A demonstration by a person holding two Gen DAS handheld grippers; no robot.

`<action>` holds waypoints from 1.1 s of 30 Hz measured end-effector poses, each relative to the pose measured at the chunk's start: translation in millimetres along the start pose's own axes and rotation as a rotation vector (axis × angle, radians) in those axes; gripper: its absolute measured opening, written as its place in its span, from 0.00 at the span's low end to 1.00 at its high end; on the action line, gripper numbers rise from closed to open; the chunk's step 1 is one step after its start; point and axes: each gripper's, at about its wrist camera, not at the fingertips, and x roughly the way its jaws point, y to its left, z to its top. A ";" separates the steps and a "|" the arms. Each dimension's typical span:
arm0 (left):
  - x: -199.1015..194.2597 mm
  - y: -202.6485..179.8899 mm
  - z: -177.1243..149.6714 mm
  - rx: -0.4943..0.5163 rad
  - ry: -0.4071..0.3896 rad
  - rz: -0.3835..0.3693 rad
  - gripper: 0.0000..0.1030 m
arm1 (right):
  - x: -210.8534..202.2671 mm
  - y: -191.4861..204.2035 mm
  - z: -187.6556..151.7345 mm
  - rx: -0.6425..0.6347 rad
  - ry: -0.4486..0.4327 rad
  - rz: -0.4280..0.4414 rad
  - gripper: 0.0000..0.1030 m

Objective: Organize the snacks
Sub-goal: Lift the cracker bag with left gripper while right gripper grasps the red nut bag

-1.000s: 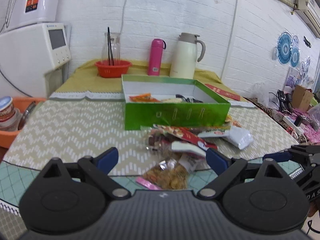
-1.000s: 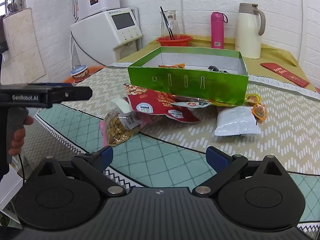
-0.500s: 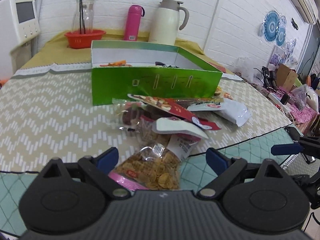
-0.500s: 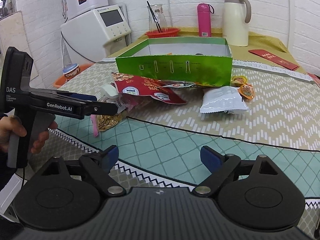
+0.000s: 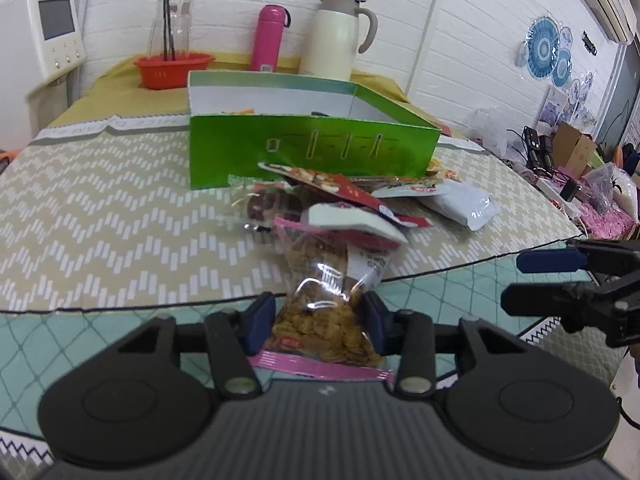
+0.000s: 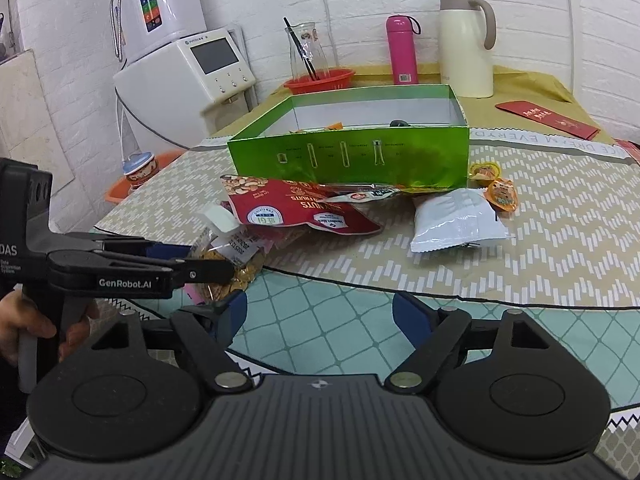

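A clear bag of brown snacks (image 5: 324, 316) lies at the near end of the snack pile, on the teal mat. My left gripper (image 5: 318, 320) is closing on it, its blue pads against both sides of the bag; the right wrist view shows the same grip (image 6: 216, 272). Behind the bag lie a red nut pouch (image 6: 296, 212), a white packet (image 6: 456, 220) and small orange jelly cups (image 6: 500, 194). The open green box (image 5: 312, 152) stands beyond them with a few snacks inside. My right gripper (image 6: 320, 312) hangs open over the teal mat, holding nothing.
Behind the box stand a pink flask (image 5: 270, 38), a cream jug (image 5: 340, 36) and a red basket (image 5: 174, 68) holding a glass carafe. A white appliance (image 6: 200, 68) stands at the back left. A red envelope (image 6: 548, 120) lies at the back right. A hand (image 6: 24, 320) holds the left gripper's handle.
The left gripper came down and forward over the clear bag, and its jaws went from wide apart to pressing on the bag's sides. The right gripper stayed almost still.
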 end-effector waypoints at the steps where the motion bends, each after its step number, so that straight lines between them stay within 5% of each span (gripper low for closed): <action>1: -5.0 1.7 -3.2 -0.003 -0.001 0.006 0.41 | 2.0 2.7 1.3 -0.003 0.001 0.014 1.00; 9: -43.7 27.4 -21.9 -0.055 0.001 0.085 0.40 | 36.3 29.0 14.7 0.021 0.030 0.136 1.00; 13: -49.5 39.6 -25.3 -0.096 -0.005 0.076 0.40 | 45.4 31.1 25.8 0.134 0.013 0.187 1.00; 19: -47.4 39.9 -24.7 -0.095 -0.011 0.051 0.40 | 64.3 23.9 31.1 0.281 0.001 0.142 1.00; 20: -47.4 40.5 -24.9 -0.095 -0.011 0.048 0.40 | 67.3 19.1 28.7 0.325 0.011 0.166 0.81; 21: -47.5 41.4 -25.5 -0.097 -0.012 0.043 0.40 | 68.2 16.2 25.6 0.349 0.018 0.179 0.52; 28: -47.2 42.4 -24.5 -0.099 -0.002 0.030 0.40 | 41.4 17.0 12.6 0.209 -0.019 0.125 0.29; 29: -47.2 41.8 -24.4 -0.095 0.000 0.030 0.40 | 37.7 16.5 10.5 0.181 0.005 0.130 0.03; 33: -46.2 42.5 -23.4 -0.100 0.002 0.018 0.41 | 21.9 10.3 -3.0 0.094 0.094 0.093 0.00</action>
